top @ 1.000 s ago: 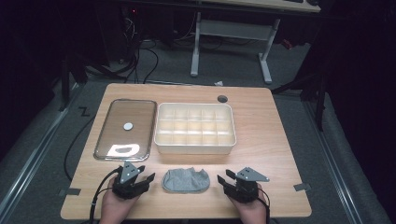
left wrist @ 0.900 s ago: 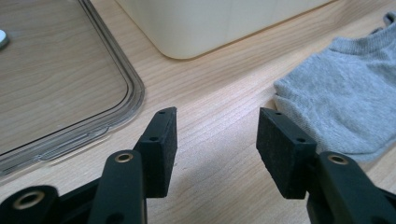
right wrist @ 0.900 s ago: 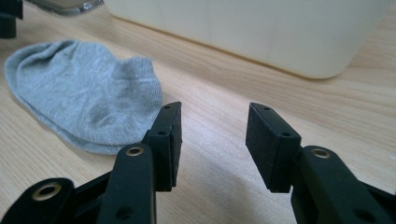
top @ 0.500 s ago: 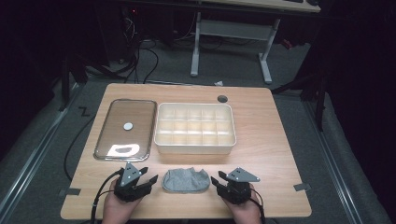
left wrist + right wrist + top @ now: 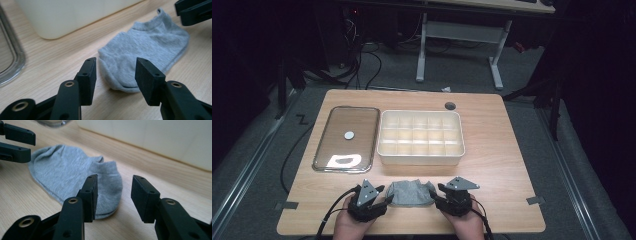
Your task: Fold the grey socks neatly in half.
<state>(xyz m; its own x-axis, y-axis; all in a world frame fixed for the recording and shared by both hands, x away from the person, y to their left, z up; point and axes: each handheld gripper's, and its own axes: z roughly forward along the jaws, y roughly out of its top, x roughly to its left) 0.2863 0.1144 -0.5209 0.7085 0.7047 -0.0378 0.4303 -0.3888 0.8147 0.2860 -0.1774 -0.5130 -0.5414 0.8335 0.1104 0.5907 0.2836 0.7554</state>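
1. closing in on the grey sock (image 5: 411, 193), flat on the table (image 5: 502, 165) near the front edge, before the compartment box (image 5: 420, 138);
2. left gripper (image 5: 388, 199) has just been narrowing its jaws, sock end between them, nothing pinched; right gripper (image 5: 435, 196) gaping beside it;
3. grasp not yet made; lifting remains.

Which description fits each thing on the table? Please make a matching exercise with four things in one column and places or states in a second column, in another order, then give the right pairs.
Things:
1. sock
2. box
3. lid
4. left gripper

Descriptions:
A. clear, lying flat at the table's left
B. grey, lying between the two grippers at the near edge
C. jaws open, just closing a little, one end of the sock between them but not pressed
D. cream, split into many compartments, at the table's middle

Pairs: 1-B, 2-D, 3-A, 4-C
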